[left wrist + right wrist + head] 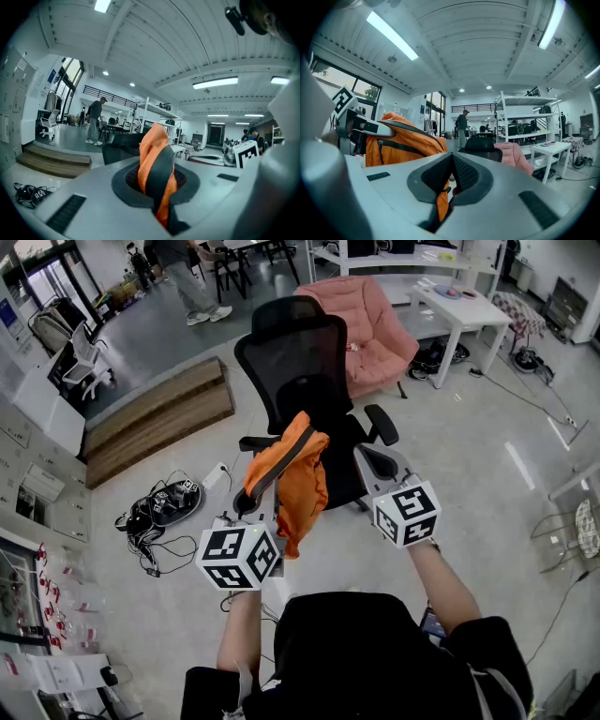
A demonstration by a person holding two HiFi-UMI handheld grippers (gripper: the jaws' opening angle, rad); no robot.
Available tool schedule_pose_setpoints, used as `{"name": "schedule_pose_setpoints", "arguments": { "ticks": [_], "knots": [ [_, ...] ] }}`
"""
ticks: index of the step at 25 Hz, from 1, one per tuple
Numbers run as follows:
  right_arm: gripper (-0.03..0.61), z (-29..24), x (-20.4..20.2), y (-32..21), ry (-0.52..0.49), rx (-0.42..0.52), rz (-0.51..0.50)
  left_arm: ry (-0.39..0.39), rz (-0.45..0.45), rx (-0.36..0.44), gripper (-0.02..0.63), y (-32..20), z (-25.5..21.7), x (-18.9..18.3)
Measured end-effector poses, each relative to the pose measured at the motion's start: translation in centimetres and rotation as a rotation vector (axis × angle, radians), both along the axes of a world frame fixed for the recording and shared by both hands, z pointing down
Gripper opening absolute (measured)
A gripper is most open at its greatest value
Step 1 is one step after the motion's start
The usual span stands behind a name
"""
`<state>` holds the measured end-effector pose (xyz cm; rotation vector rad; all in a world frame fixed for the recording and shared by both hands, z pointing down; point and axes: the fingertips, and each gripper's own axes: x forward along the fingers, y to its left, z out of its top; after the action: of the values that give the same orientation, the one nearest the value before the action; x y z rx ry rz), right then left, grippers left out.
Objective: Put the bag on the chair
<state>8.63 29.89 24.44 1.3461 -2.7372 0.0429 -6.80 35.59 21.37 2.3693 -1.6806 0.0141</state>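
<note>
Evidently you held the bag aloft at mid-frame, just before the chair; left gripper was clamped on its strap, right gripper pinched its fabric. Setting down and releasing remained.

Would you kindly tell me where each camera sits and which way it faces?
Head view: on the person's head, facing steeply down at the orange bag and black chair; forearms, left gripper and right gripper show.
Left gripper view: on the left gripper, roughly level across the room; its jaws, shut on the bag's strap, show.
Right gripper view: on the right gripper, level toward the chair; its jaws pinch orange bag fabric.
Shared: both gripper views show bag, chair and a standing person.
</note>
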Motion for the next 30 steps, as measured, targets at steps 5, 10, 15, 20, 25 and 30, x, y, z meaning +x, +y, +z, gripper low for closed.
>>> {"name": "schedule_pose_setpoints", "arguments": {
  "ticks": [5,10,15,20,25,30],
  "knots": [
    [0.0,0.5,0.9,-0.4,-0.005,-0.009,-0.017,0.024,0.007,-0.017,0.025,-0.8,0.4,1.3],
    [0.0,1.0,1.5,-0.1,-0.001,-0.013,-0.038,0.037,0.002,-0.037,0.025,-1.0,0.9,2.3],
    [0.0,1.7,1.9,-0.5,-0.013,-0.036,-0.045,0.035,-0.004,-0.055,0.025,-1.3,1.6,3.0],
    [0.0,2.4,1.6,-2.0,-0.031,-0.057,-0.039,0.033,-0.005,-0.068,0.025,-2.7,2.1,2.6],
    [0.0,3.1,0.9,-5.0,-0.028,-0.073,-0.033,0.038,-0.008,-0.085,0.025,-5.7,3.1,1.6],
    [0.0,3.4,0.0,-8.3,-0.024,-0.088,-0.033,0.047,-0.007,-0.096,0.025,-9.4,3.4,0.7]
  ]
}}
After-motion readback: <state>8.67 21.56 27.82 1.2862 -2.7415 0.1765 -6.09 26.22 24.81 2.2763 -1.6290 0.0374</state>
